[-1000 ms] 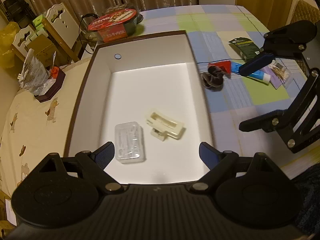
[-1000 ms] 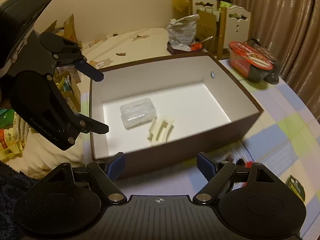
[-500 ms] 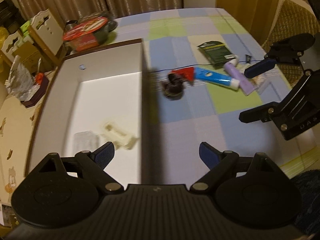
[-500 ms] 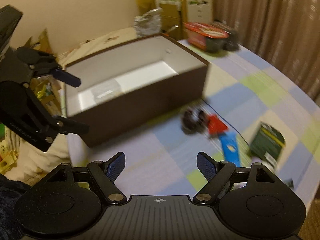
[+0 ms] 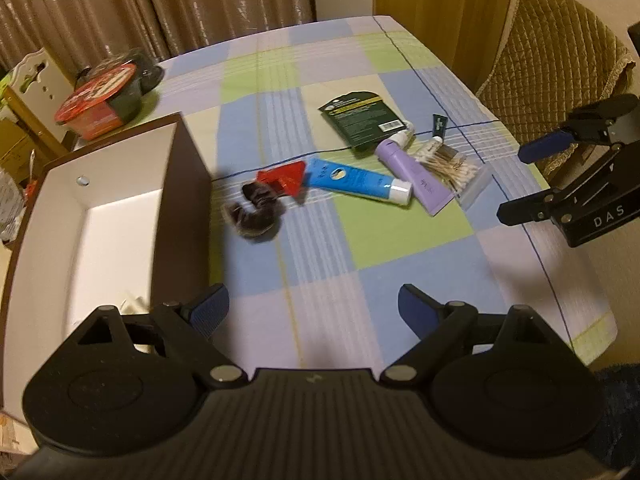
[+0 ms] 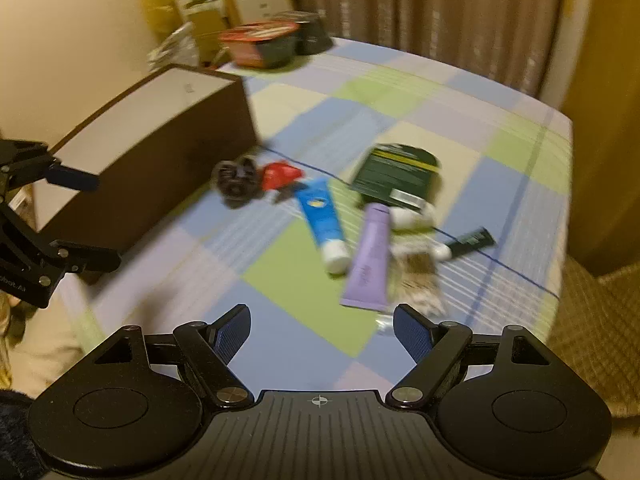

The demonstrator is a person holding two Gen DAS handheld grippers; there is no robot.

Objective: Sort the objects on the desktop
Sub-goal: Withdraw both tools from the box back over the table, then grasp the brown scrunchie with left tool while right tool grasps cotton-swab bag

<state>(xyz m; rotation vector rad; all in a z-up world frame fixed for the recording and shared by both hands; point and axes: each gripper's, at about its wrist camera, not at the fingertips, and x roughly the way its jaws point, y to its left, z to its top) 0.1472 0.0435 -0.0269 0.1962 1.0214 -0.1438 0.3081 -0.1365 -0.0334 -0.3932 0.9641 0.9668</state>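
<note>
Desktop objects — a dark scrunchie (image 5: pixel 256 216), red clip (image 5: pixel 285 178), blue tube (image 5: pixel 358 181), purple tube (image 5: pixel 416 176), green packet (image 5: pixel 362 117) and cotton swabs (image 5: pixel 454 168) — are lying on the checked tablecloth (image 5: pixel 320 272) beside the brown box (image 5: pixel 176 200), while the left gripper (image 5: pixel 314 312) and right gripper (image 6: pixel 322 330) are hovering with fingers spread, holding nothing.

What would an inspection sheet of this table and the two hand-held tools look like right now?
Surface: checked tablecloth, flat, mostly bare near the cameras.
Job's things: brown box with white inside at the left; blue tube, purple tube, red piece, dark fuzzy item, green packet, cotton swabs and small dark tube clustered on the cloth.
Clutter: red-lidded bowl behind the box.
Grippers: left gripper and right gripper, fingers apart, holding nothing.
Cables: nothing seen.
Surroundings: curtains; padded chair.
</note>
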